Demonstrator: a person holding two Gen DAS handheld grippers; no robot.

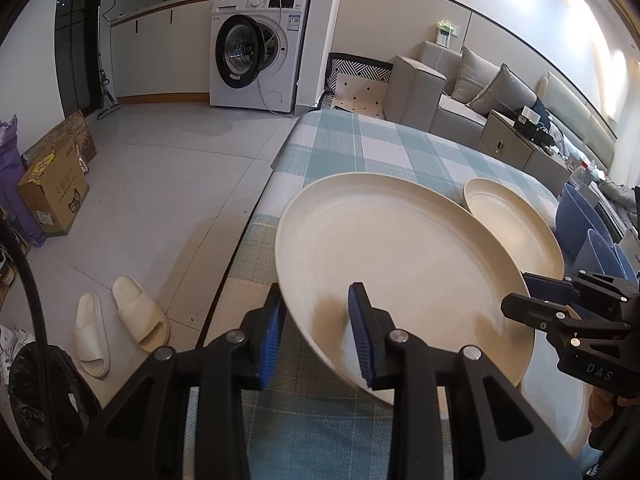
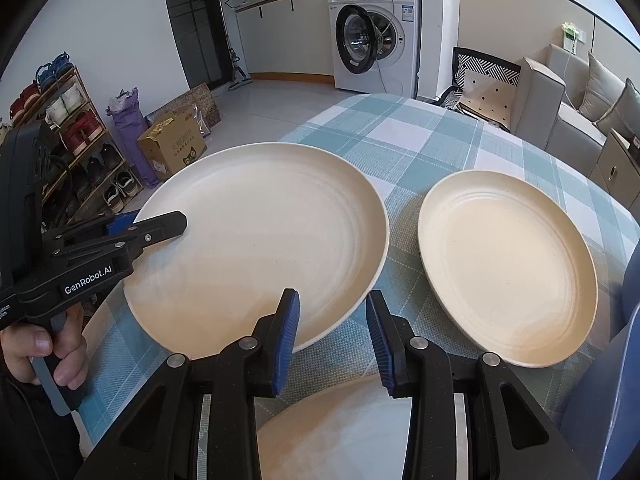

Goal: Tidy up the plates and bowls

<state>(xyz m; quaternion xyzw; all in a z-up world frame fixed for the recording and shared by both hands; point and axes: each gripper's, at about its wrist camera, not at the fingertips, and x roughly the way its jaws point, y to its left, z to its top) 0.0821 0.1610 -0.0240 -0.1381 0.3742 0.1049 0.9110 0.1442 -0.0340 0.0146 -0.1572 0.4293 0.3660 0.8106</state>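
Note:
A large cream plate (image 1: pixel 400 256) (image 2: pixel 260 236) hangs tilted over the table's left edge. My left gripper (image 1: pixel 316 296) (image 2: pixel 154 222) is shut on its near-left rim, one blue pad inside the dish and one outside. My right gripper (image 2: pixel 332 300) (image 1: pixel 520 292) is shut on the same plate's opposite rim, again with one pad inside. A smaller cream plate (image 2: pixel 504 264) (image 1: pixel 516 224) lies flat on the checked tablecloth to the right. A third cream plate (image 2: pixel 340 432) lies under my right gripper, partly hidden by it. Blue bowls (image 1: pixel 580 220) stand at the far right.
The table (image 2: pixel 420 136) has a blue and white checked cloth and ends just left of the held plate. Beyond that edge are slippers (image 1: pixel 120 320), a cardboard box (image 2: pixel 172 148) and a shoe rack (image 2: pixel 72 140) on the floor. A sofa (image 1: pixel 460 92) stands behind the table.

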